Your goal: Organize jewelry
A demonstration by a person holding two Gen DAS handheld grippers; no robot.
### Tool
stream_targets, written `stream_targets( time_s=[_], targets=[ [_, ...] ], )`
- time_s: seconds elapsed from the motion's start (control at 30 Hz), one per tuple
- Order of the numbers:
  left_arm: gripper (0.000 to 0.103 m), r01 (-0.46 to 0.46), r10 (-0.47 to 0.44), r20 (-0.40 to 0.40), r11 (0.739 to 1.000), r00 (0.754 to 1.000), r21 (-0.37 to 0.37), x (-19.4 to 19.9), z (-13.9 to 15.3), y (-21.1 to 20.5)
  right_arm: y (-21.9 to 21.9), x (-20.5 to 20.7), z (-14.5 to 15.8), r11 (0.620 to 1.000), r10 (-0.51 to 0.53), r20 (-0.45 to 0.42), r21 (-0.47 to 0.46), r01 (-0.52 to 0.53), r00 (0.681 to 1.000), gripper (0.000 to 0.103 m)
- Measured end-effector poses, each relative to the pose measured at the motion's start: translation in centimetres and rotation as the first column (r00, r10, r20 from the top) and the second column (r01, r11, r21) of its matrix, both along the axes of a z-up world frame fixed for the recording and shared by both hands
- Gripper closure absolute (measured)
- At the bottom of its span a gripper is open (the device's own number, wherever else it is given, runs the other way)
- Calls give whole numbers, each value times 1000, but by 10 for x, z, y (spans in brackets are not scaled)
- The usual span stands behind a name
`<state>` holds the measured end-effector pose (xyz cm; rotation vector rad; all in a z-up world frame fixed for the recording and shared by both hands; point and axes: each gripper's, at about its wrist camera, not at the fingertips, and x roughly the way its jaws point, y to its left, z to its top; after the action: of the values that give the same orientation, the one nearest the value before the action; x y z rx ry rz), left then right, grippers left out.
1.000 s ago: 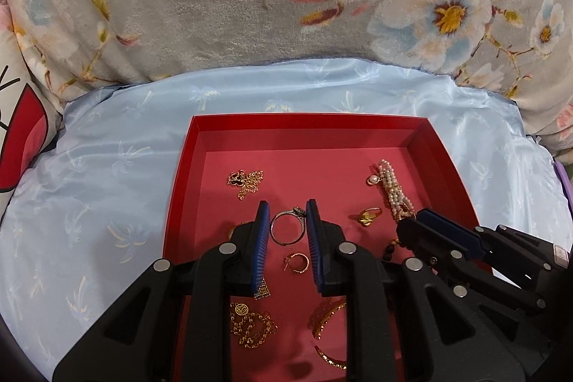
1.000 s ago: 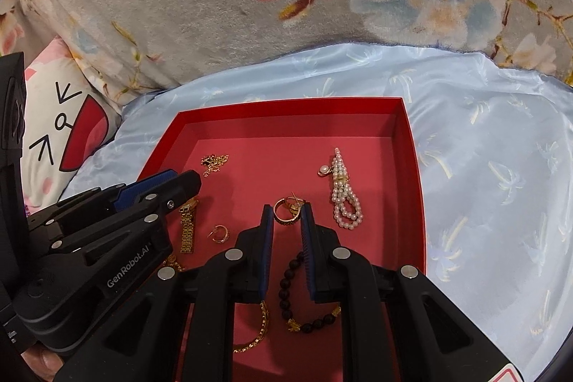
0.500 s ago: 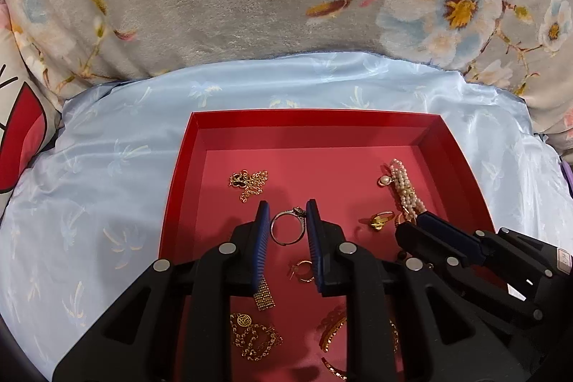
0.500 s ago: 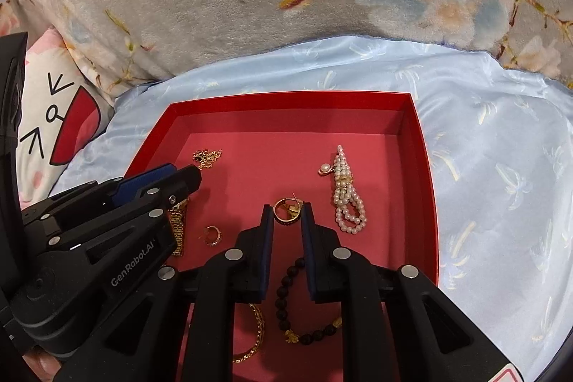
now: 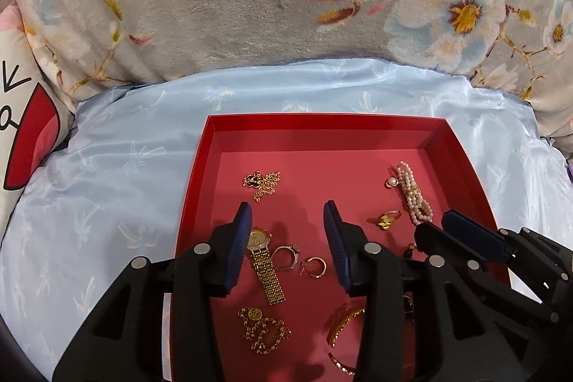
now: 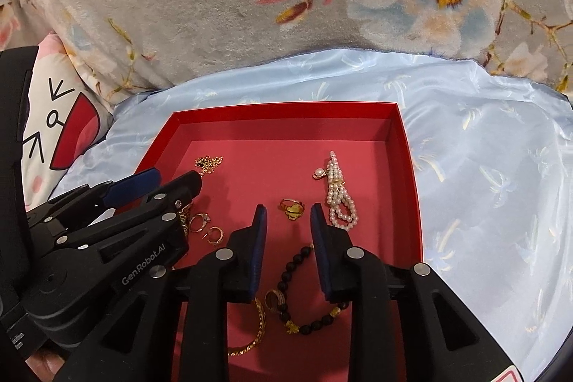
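both jaws have just been opening; left gripper (image 5: 288, 215) is hanging spread over the silver ring (image 5: 285, 257) and hoop earring (image 5: 315, 266) in the red tray (image 5: 322, 122), right gripper (image 6: 285, 216) spread behind the gold ring (image 6: 293, 208), nothing pinched. Pieces are looking light, tiny, slippery; grab ring across the band. Only "GenRobot.AI" is reading

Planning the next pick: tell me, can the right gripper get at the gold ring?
Probably yes: the right gripper is open and empty, and the gold ring lies free on the tray floor just ahead of its fingertips.
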<state>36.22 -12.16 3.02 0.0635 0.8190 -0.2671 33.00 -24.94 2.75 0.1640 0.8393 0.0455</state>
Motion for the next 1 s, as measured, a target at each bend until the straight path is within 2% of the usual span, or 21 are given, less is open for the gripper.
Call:
stream_targets(
  time_s=[0.2,0.37,0.57,0.7,0.8,1.0],
  targets=[
    [63,3,-3,18,1000,1000,13,-18,8,2,3,-19,4,1000,-17,3,4,17,1000,77],
    [63,1,-2,37,1000,999,12,-42,16,7,1,-46,11,999,-44,30,9,44,999,64],
    [63,-1,1,44,1000,999,-18,-72,15,14,6,-82,15,998,-56,63,-30,58,996,63],
    [63,-11,13,66,1000,998,-28,-94,14,17,7,-103,13,997,-64,69,-31,66,996,58],
    [54,-27,30,88,999,996,-26,-112,11,21,7,-116,9,996,-76,75,-44,79,994,54],
    [48,-79,80,131,997,988,-17,-140,-5,33,5,-139,-8,991,-107,82,-69,112,991,52]
  ],
)
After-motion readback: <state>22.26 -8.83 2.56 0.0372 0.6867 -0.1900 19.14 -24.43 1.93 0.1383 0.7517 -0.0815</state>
